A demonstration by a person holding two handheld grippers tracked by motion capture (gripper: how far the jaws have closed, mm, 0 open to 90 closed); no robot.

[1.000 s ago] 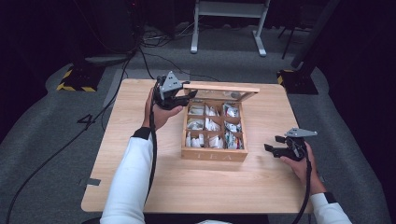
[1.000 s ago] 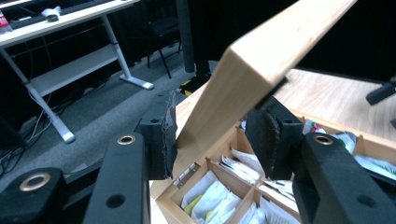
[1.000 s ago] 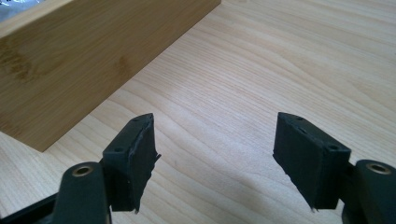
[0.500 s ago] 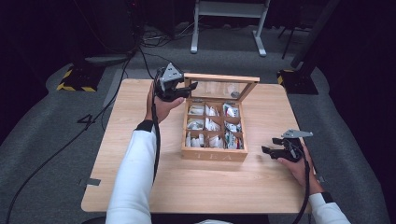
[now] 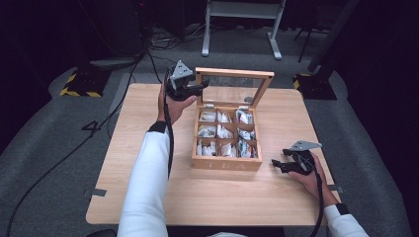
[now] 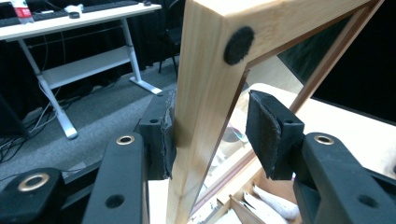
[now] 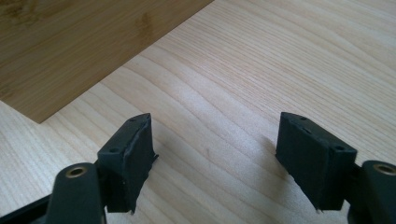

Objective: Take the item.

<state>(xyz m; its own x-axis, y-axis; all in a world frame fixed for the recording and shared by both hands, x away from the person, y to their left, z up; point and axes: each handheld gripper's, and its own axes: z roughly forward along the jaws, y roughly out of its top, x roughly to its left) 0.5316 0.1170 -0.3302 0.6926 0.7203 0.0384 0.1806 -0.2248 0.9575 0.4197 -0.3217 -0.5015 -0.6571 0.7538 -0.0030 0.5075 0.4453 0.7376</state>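
While the wooden tea box (image 5: 226, 148) sits near the middle of the table (image 5: 133, 163), its glass-paned lid (image 5: 236, 85) stands raised at the back, roughly upright. My left gripper (image 5: 187, 88) straddles the lid's left frame edge; in the left gripper view one pad (image 6: 168, 135) lies against the wood and the other stands off it, so the jaws bracket the frame without pinching it. The compartments hold tea packets (image 5: 223, 133). My right gripper (image 5: 282, 165) rests low on the table just right of the box's front corner, jaws spread with bare wood between them.
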